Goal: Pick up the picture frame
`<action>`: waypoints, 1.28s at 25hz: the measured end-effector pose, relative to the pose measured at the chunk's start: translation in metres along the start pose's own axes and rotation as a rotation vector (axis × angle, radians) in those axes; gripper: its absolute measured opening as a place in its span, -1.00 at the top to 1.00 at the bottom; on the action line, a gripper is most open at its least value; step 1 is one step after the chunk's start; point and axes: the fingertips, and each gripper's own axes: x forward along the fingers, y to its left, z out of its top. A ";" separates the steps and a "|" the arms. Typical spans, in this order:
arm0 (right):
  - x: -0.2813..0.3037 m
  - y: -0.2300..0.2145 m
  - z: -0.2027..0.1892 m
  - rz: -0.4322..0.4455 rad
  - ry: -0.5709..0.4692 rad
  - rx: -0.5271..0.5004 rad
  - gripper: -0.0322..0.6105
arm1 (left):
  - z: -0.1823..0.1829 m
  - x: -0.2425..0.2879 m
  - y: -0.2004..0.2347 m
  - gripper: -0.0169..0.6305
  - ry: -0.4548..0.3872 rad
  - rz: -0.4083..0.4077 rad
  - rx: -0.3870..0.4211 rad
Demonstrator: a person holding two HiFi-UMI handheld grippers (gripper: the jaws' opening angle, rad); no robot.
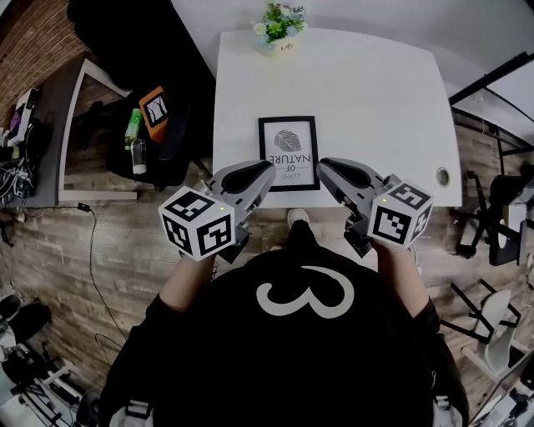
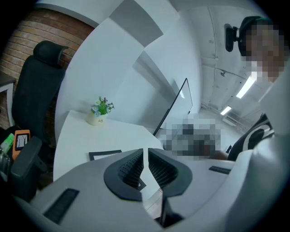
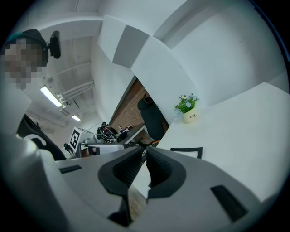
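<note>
Head view: picture frame [image 1: 289,153] lies flat on the white table [image 1: 367,100], midway along the near edge, its lower border just inside that edge; print side up. Left gripper [image 1: 265,173] sits over the table's near edge with its tip overlapping the frame's lower left side; right gripper [image 1: 324,168] has its tip at the frame's lower right side; contact with the frame cannot be judged from here. Bare table surface lies open to the left, right and beyond the frame; potted plant [image 1: 279,25] stands at the far edge, well apart; a round hole [image 1: 442,176] is near the table's right front corner. Black office chair [image 1: 171,138] stands off the table's left edge.

Left gripper view: left gripper [image 2: 145,154] jaws together but for a thin slit, nothing in it; a corner of the picture frame [image 2: 105,154] shows just beyond the left jaw, flat on the table [image 2: 86,136]; open surface runs from there to the potted plant [image 2: 100,111]; office chair [image 2: 34,90] at the left.

Right gripper view: right gripper [image 3: 145,156] jaws likewise nearly touching, empty; picture frame [image 3: 187,151] shows just beyond the right jaw; table [image 3: 244,122] bare out to the potted plant [image 3: 187,109]; table edge drops to brick-pattern floor [image 3: 131,106] at the left.
</note>
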 end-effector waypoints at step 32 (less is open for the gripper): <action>0.065 -0.135 -0.084 -0.260 0.375 -0.034 0.49 | -0.064 0.058 0.107 0.45 0.255 0.151 -0.111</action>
